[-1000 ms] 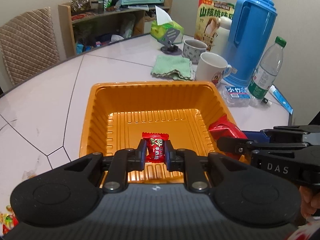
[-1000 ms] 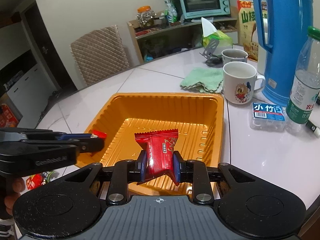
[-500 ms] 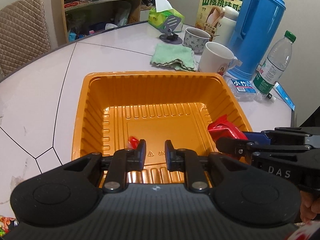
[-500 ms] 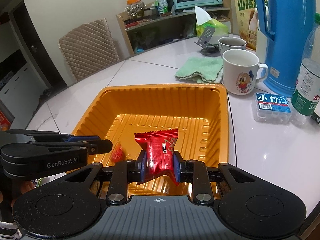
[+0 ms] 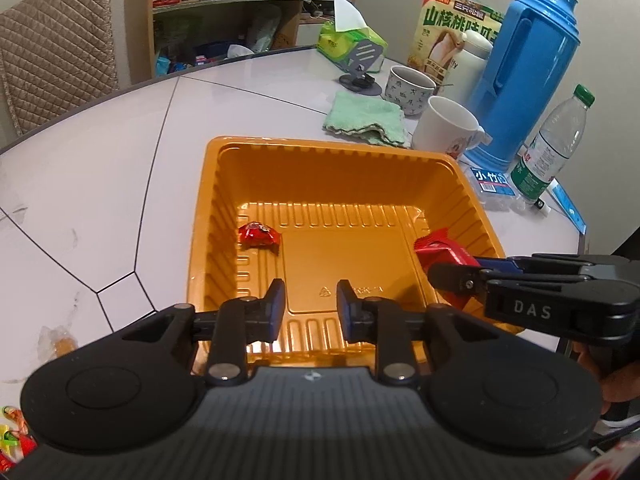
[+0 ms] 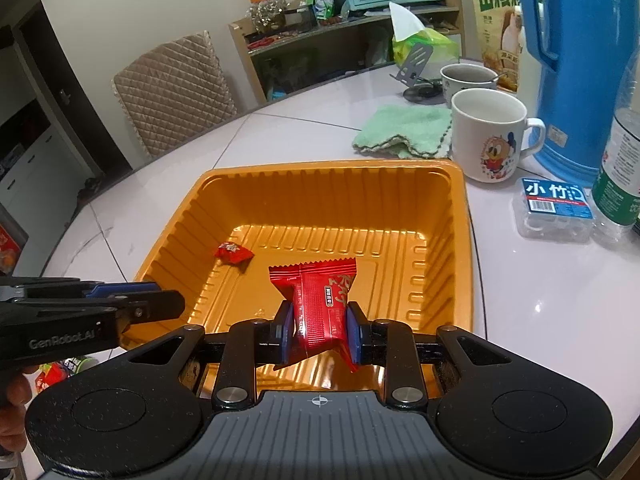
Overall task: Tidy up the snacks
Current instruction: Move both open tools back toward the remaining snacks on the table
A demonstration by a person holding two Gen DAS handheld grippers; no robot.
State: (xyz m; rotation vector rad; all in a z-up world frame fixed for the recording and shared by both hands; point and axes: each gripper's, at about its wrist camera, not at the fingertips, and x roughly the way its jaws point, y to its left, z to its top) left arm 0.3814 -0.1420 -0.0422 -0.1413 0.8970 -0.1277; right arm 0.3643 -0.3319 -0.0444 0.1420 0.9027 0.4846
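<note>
The right hand-held gripper grips a red snack packet above the orange tray; lowering it before letting go should keep it inside. The left hand-held gripper, jaws just opened and empty, tilts downward over the near rim, its small red candy lying in the tray.

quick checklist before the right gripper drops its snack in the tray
1. Right gripper shut on the red packet: ok.
2. Packet over the tray, inside its rim: ok.
3. Tray floor in front of the packet bare: ok.
4. Small candy already in the tray, off to the side: ok.
5. Left gripper empty, its jaws just opened, nothing between them: ok.
6. Left gripper out of the packet's drop path: ok, it sits near the tray's left edge in the right wrist view.
</note>
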